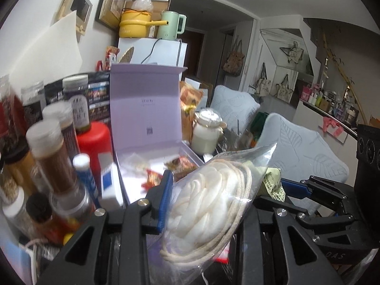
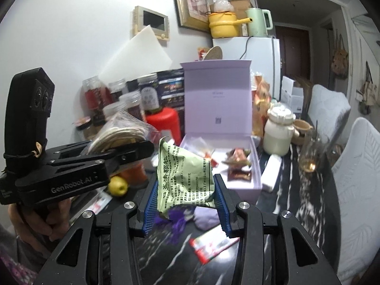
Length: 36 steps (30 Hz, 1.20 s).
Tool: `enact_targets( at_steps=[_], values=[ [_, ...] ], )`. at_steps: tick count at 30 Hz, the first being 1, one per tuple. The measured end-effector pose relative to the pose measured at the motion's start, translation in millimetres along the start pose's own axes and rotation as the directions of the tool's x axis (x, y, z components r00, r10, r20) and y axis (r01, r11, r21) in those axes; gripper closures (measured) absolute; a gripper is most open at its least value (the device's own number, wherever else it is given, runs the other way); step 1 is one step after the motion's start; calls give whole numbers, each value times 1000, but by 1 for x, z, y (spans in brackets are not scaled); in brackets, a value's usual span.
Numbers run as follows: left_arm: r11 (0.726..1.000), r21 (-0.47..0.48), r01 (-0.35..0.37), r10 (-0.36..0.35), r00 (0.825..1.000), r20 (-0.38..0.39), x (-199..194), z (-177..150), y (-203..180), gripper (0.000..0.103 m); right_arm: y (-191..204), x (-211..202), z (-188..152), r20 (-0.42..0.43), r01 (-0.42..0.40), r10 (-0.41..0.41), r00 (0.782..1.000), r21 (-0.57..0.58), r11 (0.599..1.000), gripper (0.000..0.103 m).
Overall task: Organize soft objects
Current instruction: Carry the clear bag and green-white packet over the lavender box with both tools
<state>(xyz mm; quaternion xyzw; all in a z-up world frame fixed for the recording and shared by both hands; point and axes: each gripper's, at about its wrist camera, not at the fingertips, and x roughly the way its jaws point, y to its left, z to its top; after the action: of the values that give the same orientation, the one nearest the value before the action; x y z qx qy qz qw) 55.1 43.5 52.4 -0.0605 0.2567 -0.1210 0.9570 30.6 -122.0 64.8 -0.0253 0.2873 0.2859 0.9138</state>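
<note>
My left gripper (image 1: 206,190) is shut on a clear plastic bag (image 1: 213,204) that holds a coil of white soft rope and cream cord. The bag hides its right finger. My right gripper (image 2: 186,182) is shut on a crumpled green sachet (image 2: 185,173) with printed text, pinched between its blue pads. Both are lifted above the table, in front of an open lilac box (image 2: 237,190) whose lid (image 1: 142,118) stands upright. Small snack packets lie inside the box. In the right wrist view the left gripper (image 2: 142,149) is at the left with its bag (image 2: 118,133). The left wrist view shows the right gripper (image 1: 299,187) at the right.
Spice bottles and jars (image 1: 52,147) and a red canister (image 2: 163,123) crowd the left. A cream lidded jar (image 2: 277,133) and a glass (image 2: 308,156) stand right of the box. On the dark marble table (image 2: 296,213) lie a purple soft piece (image 2: 206,218), a red-white packet (image 2: 213,247) and a yellow-green fruit (image 2: 117,186). Pale chairs (image 2: 356,178) line the right.
</note>
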Motion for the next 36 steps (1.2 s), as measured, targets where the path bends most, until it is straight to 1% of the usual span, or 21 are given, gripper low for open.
enact_targets(
  at_steps=[5, 10, 17, 23, 30, 36],
  values=[
    [1000, 3, -14, 14, 1000, 21, 23, 23, 6, 72, -18, 19, 23, 21, 16, -15, 1000, -13, 1000, 60],
    [1000, 2, -13, 13, 999, 34, 50, 43, 10, 72, -37, 38, 45, 41, 19, -18, 999, -16, 1000, 60],
    [1000, -27, -11, 13, 998, 59, 89, 70, 23, 72, -63, 71, 69, 52, 37, -37, 998, -3, 999, 60],
    [999, -28, -30, 32, 997, 73, 114, 87, 33, 72, -80, 95, 87, 61, 44, -45, 997, 7, 999, 60],
    [998, -34, -49, 50, 998, 28, 149, 93, 46, 72, -96, 125, 106, 66, 38, -40, 997, 30, 999, 60],
    [996, -46, -74, 74, 997, -20, 177, 90, 56, 72, -107, 154, 112, 33, 36, -37, 999, 49, 998, 60]
  ],
)
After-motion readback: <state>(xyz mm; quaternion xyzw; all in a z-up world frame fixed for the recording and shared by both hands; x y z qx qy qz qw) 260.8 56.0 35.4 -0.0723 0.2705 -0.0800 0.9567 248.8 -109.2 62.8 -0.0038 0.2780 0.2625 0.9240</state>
